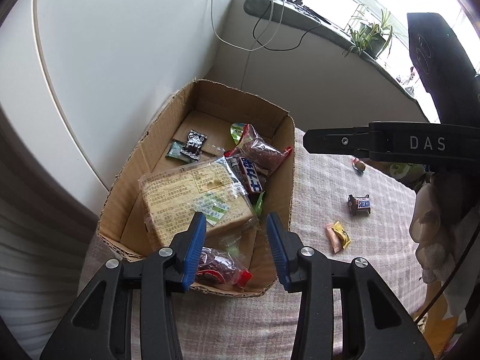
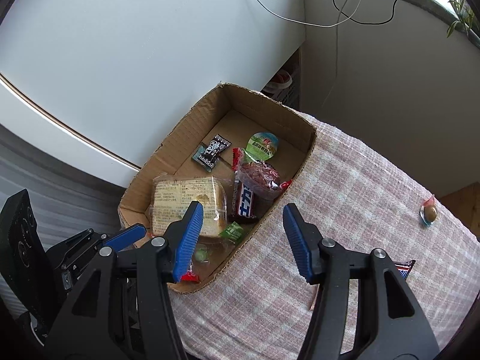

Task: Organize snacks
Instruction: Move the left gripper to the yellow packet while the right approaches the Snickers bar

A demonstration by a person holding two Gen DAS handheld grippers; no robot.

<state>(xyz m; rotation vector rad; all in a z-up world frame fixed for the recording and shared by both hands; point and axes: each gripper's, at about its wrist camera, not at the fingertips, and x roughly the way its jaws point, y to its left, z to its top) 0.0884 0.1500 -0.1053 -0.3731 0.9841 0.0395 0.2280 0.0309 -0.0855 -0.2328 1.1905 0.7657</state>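
A cardboard box (image 1: 286, 162) (image 2: 177, 147) on a pink plaid cloth (image 1: 324, 186) holds a wrapped bread pack (image 1: 186, 198) (image 2: 183, 195), a Snickers bar (image 1: 250, 175) (image 2: 245, 202), a red-ended date pack (image 1: 261, 150) (image 2: 259, 175) and a black candy (image 1: 194, 143) (image 2: 214, 149). My left gripper (image 1: 235, 222) hangs open over the box's near end, above a second red pack (image 1: 219, 267). My right gripper (image 2: 243, 210) is open over the box's right wall, with nothing between its fingers. On the cloth lie a mini Snickers (image 1: 360, 204), pink and yellow candies (image 1: 337, 236) and a jelly cup (image 2: 429, 212).
A white curved panel stands left of and behind the box. Behind it is a windowsill (image 1: 300, 9) with cables and plants. A gloved hand (image 1: 429, 219) holds the right gripper. The cloth drops off at the near and right edges.
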